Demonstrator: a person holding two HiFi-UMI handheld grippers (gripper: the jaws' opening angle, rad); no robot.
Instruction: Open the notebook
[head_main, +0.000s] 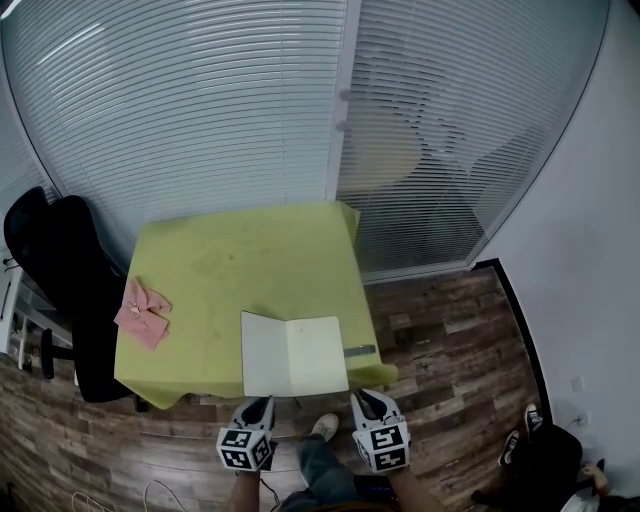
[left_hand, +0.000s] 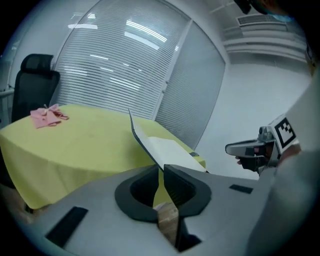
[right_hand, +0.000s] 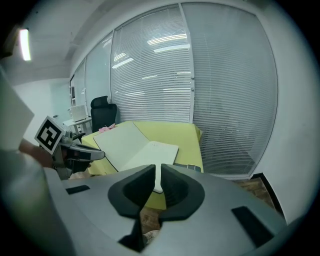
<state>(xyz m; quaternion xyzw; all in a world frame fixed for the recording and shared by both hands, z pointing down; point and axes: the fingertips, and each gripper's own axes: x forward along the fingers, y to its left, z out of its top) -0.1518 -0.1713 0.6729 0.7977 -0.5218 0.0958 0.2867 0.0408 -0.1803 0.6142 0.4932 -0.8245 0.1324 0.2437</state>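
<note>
The notebook (head_main: 293, 355) lies open on the yellow-green table (head_main: 250, 260) at its near edge. Its left cover is raised a little and its pale pages face up. It also shows in the left gripper view, as the notebook (left_hand: 165, 147), and in the right gripper view, as the notebook (right_hand: 135, 147). My left gripper (head_main: 260, 405) hangs just off the table edge below the notebook's left corner. My right gripper (head_main: 367, 403) hangs below its right corner. Each gripper's jaws, left (left_hand: 161, 172) and right (right_hand: 159, 172), stand almost together with only a thin slit and nothing between them. Neither touches the notebook.
A crumpled pink cloth (head_main: 143, 310) lies at the table's left edge. A black office chair (head_main: 70, 290) stands to the table's left. A grey strip (head_main: 360, 350) sticks out beside the notebook's right edge. Window blinds run behind the table. The floor is wood planks.
</note>
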